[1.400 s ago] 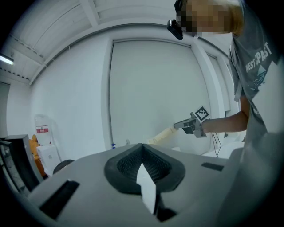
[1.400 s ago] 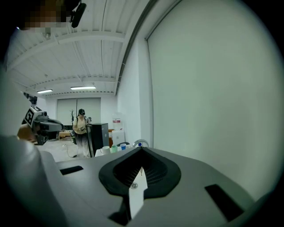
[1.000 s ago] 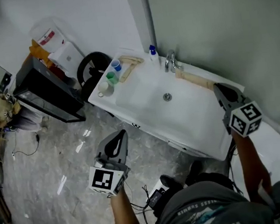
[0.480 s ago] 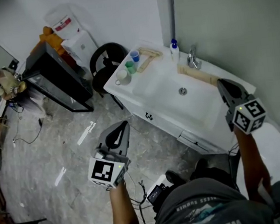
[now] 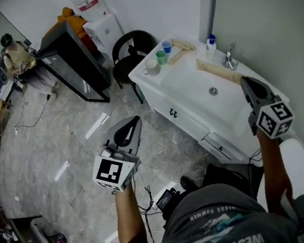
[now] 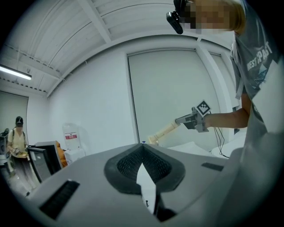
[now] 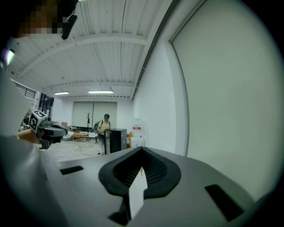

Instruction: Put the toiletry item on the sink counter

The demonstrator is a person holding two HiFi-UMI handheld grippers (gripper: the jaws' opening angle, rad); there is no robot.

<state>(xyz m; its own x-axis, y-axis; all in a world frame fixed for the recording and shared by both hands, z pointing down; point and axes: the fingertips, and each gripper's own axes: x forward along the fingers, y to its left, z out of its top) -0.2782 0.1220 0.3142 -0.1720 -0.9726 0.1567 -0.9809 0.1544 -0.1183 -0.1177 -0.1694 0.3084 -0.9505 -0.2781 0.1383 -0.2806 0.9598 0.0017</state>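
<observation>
1. The bottle [image 5: 211,45], which I take to be the toiletry item, stands upright at the back edge of the white table [image 5: 150,83], just beside the tap [image 5: 230,57]. Neither claw holds it, and I cannot tell whether the placing is finished or not yet begun.
2. If it must be picked up, I would open the right claw [image 5: 245,82] well before reaching. The approach is best made from the front, over the basin [image 5: 198,96], gripping the body below the cap and keeping it upright.
3. The reach should stay clear of the tap and of the long wooden strip [image 5: 220,71] lying along the basin's back rim.
4. The bottle is small, with a pale body and a blue cap. It probably tips easily, and finer detail is too small to tell.
5. At the table's far left end stand a blue cup [image 5: 166,46], a green cup [image 5: 161,57] and a white mug [image 5: 151,66], well apart from the bottle.
6. The right claw hovers above the table's right end, jaws together and empty. The left claw [image 5: 134,121] hangs over the floor [image 5: 61,134], also together and empty.
</observation>
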